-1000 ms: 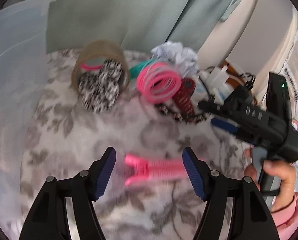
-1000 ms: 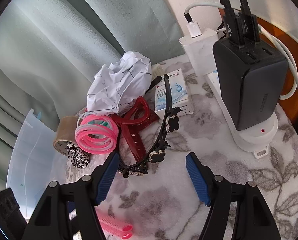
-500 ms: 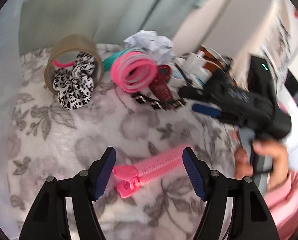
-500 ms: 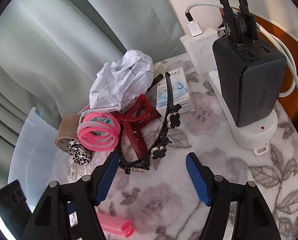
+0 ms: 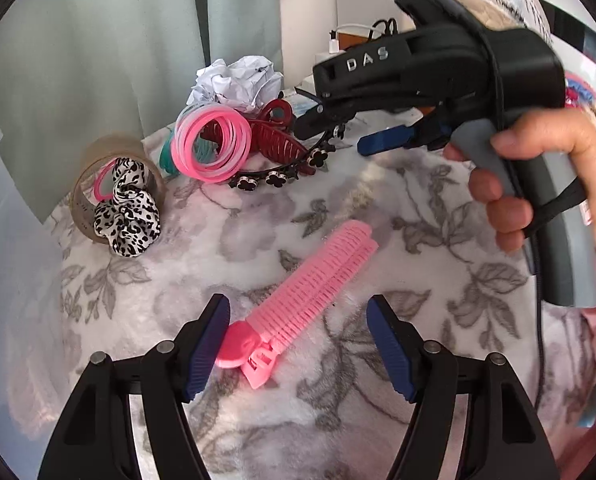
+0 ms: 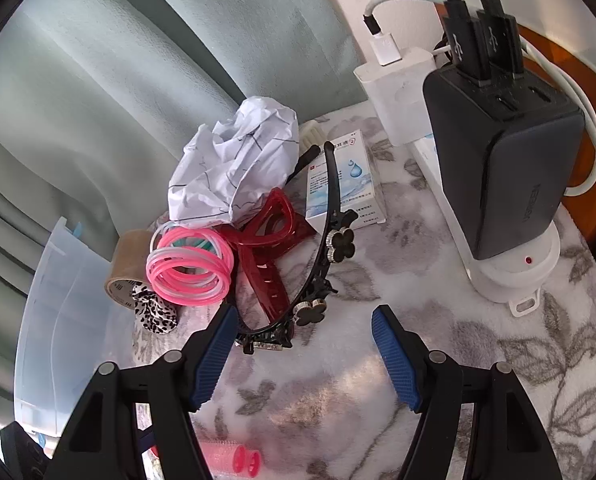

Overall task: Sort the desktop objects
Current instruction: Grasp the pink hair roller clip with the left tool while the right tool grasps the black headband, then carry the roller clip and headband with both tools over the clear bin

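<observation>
A pink hair clip (image 5: 302,304) lies slantwise on the flowered cloth, its hinge end between the open fingers of my left gripper (image 5: 298,344). Behind it sit pink bangles (image 5: 211,144), a red claw clip (image 5: 273,138), a black flower headband (image 5: 281,176), crumpled paper (image 5: 237,80) and a tape roll (image 5: 115,184) with a leopard scrunchie (image 5: 127,218). My right gripper (image 6: 304,354) is open and empty just before the headband (image 6: 326,264) and claw clip (image 6: 263,264); a hand holds it in the left wrist view (image 5: 330,136).
A clear plastic bin (image 6: 61,320) stands at the left by the curtain. A black charger (image 6: 502,160) on a white power strip (image 6: 510,280) with cables fills the right. A small medicine box (image 6: 344,178) lies behind the headband. The pink clip (image 6: 229,458) shows at the bottom edge.
My left gripper swung right and closed in on the pink clip, whose hinge end now lies between the fingers. The right gripper edged forward toward the headband.
</observation>
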Available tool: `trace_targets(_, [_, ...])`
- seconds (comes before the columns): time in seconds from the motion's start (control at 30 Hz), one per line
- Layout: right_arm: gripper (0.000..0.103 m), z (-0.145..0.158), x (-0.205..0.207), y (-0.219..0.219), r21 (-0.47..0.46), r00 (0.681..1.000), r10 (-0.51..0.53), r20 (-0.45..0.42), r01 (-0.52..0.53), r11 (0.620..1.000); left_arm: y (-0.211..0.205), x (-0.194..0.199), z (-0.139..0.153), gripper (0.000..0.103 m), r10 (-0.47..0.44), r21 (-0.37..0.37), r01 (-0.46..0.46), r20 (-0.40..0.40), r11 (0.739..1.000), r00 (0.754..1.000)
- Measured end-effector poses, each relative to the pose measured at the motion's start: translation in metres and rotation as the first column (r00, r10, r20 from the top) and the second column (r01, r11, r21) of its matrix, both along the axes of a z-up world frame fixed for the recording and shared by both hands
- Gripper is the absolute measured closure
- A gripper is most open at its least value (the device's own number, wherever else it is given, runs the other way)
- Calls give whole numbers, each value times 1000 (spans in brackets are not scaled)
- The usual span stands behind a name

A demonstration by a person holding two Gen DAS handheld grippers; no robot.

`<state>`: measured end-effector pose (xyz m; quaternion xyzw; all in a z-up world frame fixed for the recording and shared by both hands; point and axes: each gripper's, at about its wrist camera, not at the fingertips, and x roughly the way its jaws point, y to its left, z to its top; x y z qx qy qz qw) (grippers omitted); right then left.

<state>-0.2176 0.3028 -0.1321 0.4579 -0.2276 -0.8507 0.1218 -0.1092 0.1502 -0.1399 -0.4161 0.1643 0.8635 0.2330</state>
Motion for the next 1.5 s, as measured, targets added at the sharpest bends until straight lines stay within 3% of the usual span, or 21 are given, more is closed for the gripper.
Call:
trace_targets(0.13, [31, 0, -3, -1, -4, 1000, 1, 5, -1, 1000, -3, -7, -3, 33, 26, 10, -26, 6, 1000, 1000])
trace_targets(0.27, [31, 0, -6, -3, -12, 1000, 1, 13, -1, 1000, -14, -16, -3, 51, 74, 42, -75, 24, 996, 997])
trace_targets(0.4, [31, 2, -7, -7, -20, 1000, 2, 9, -2, 1000, -34, -29, -2, 64, 145, 130, -155, 83, 979, 986])
trace_targets(0.47, [31, 3, -7, -7, -31, 1000, -8, 7, 8, 999, -43, -34, -3, 66, 170, 176, -188, 115, 966, 979])
trace_targets(0.53, [38, 3, -7, -7, -43, 1000, -22, 6, 22, 999, -49, -36, -3, 70, 186, 206, -211, 131, 956, 974])
trace_targets(0.77, [80, 5, -2, -2, -94, 998, -67, 20, 68, 993, -61, -34, -1, 72, 227, 244, -264, 170, 933, 959])
trace_targets(1.0, [84, 29, 22, -5, -139, 998, -56, -33, 51, 989, -77, -23, 9, 73, 277, 306, -331, 207, 893, 938])
trace_targets(1.1, [85, 26, 42, -12, -140, 997, -52, -55, 44, 989, -86, -18, 15, 73, 295, 329, -353, 214, 876, 931])
trace_targets(1.17, [85, 27, 35, -11, -141, 996, -49, -69, 39, 989, -91, -13, 19, 73, 305, 344, -364, 216, 865, 928])
trace_targets(1.5, [85, 70, 73, 9, -149, 986, -46, -160, 22, 989, -101, 11, 45, 73, 310, 398, -357, 179, 845, 934])
